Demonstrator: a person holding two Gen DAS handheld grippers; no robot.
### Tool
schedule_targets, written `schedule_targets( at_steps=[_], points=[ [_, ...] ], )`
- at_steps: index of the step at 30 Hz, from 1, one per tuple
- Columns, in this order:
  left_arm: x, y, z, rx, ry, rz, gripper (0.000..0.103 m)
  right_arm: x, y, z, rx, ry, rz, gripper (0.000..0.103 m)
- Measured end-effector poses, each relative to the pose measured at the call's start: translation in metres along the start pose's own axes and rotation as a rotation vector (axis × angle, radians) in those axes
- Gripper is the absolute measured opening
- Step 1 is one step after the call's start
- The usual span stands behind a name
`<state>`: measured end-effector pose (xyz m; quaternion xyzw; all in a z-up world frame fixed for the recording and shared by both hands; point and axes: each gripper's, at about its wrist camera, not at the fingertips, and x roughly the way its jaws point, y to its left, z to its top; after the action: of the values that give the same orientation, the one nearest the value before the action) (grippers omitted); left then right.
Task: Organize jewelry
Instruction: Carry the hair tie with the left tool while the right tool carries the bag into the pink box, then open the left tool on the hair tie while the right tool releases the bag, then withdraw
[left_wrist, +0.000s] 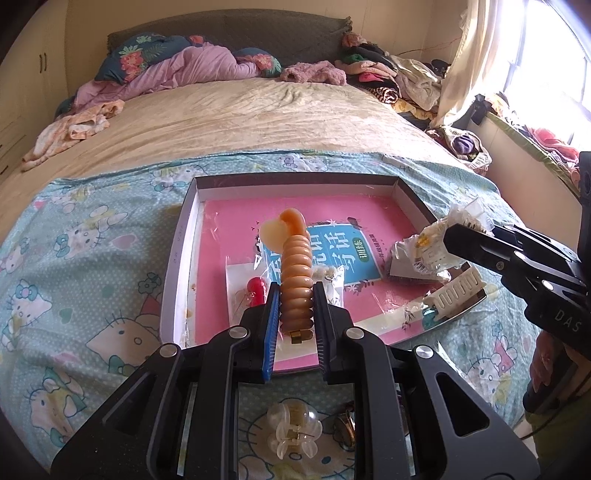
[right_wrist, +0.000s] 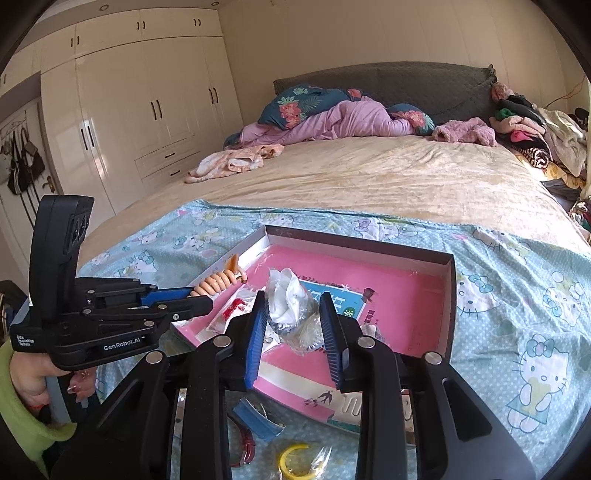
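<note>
My left gripper (left_wrist: 294, 295) is shut on an orange ribbed hair clip (left_wrist: 294, 273) with a pale heart end, held above the shallow box (left_wrist: 177, 243) with a pink book inside. The clip also shows in the right wrist view (right_wrist: 218, 282). My right gripper (right_wrist: 293, 314) is shut on a crinkled clear plastic packet (right_wrist: 291, 310) with jewelry, held over the box (right_wrist: 448, 295). The packet shows in the left wrist view (left_wrist: 428, 243). A packet with a red piece (left_wrist: 255, 291) lies in the box.
A clear flower hair claw (left_wrist: 293, 424) lies on the Hello Kitty sheet (left_wrist: 74, 258) below my left gripper. A yellow ring in plastic (right_wrist: 295, 461), a red item (right_wrist: 245, 448) and a blue card (right_wrist: 256, 417) lie near the box. A white comb (left_wrist: 460, 291) rests at the box edge. Clothes are piled at the bed's far side.
</note>
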<state>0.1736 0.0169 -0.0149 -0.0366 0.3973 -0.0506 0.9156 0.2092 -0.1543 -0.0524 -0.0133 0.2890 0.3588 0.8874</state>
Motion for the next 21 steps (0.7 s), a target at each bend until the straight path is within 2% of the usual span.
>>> schedule_targets(
  at_steps=[21],
  points=[
    [0.033,0.009,-0.012,-0.027,0.072,-0.025,0.011,0.042,-0.021,-0.027,0.081,0.128,-0.025,0.028]
  ],
)
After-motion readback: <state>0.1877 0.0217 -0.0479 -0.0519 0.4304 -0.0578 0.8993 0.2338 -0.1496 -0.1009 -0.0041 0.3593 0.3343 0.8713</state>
